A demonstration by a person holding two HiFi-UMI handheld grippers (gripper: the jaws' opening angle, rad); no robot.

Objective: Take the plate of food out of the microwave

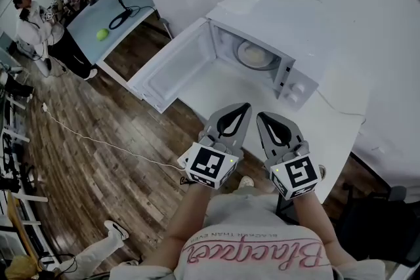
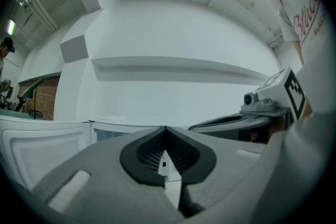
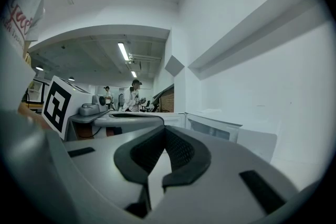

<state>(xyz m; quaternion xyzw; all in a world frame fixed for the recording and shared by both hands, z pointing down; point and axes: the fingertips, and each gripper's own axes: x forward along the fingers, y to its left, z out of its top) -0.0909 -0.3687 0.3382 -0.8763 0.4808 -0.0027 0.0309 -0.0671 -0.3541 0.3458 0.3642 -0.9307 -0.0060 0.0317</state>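
Microwave on white worktop, door swung wide open to its left. Plate of food sits inside the microwave cavity. Left tool and right tool level, side by side in front of the microwave, short of its opening. Both tools' jaws closed tip to tip, nothing between them.

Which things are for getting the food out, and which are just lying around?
For the job: white microwave with open door; pale round plate of food inside it.
Lying about: green ball on light blue table; black cable loop; white cord on wooden floor.
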